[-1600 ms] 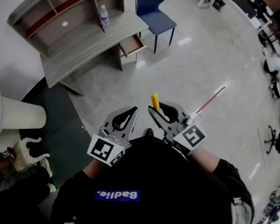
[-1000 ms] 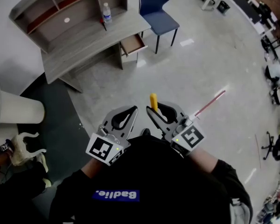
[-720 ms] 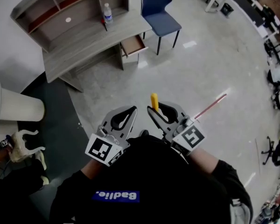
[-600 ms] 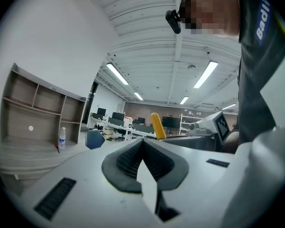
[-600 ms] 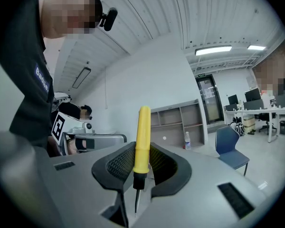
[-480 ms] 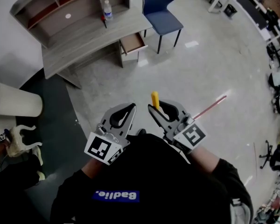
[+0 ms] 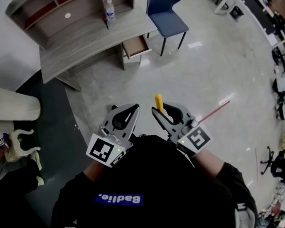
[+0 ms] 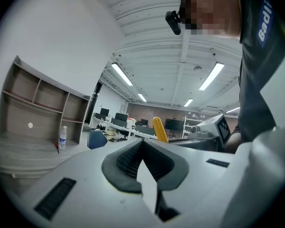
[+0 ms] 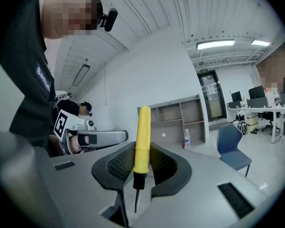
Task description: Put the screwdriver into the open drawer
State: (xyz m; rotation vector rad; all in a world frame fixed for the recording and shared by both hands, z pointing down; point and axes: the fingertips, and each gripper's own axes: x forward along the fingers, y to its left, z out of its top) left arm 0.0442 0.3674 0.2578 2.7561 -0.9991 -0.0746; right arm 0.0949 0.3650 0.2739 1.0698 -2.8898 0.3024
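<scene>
In the head view my right gripper (image 7: 167, 114) is shut on a yellow-handled screwdriver (image 7: 158, 102), whose handle sticks out past the jaws. The right gripper view shows the screwdriver (image 9: 143, 137) upright between the pads of that gripper (image 9: 141, 151), its metal shaft pointing down. Close to its left, my left gripper (image 7: 125, 117) is shut with nothing in it, and in the left gripper view its (image 8: 142, 144) tips meet. The open drawer (image 7: 135, 45) juts out from the right end of the grey desk (image 7: 85, 44), far ahead of both grippers across bare floor.
A blue chair (image 7: 165, 12) stands just right of the drawer. A water bottle (image 7: 110, 9) stands on the desk below the shelf unit (image 7: 61, 8). A red-and-white stick (image 7: 213, 110) lies on the floor at the right. A dark mat (image 7: 52, 127) covers the floor at the left.
The floor and desk have drifted slightly in the view as the person moves. Both grippers stay side by side, the right still holding the screwdriver.
</scene>
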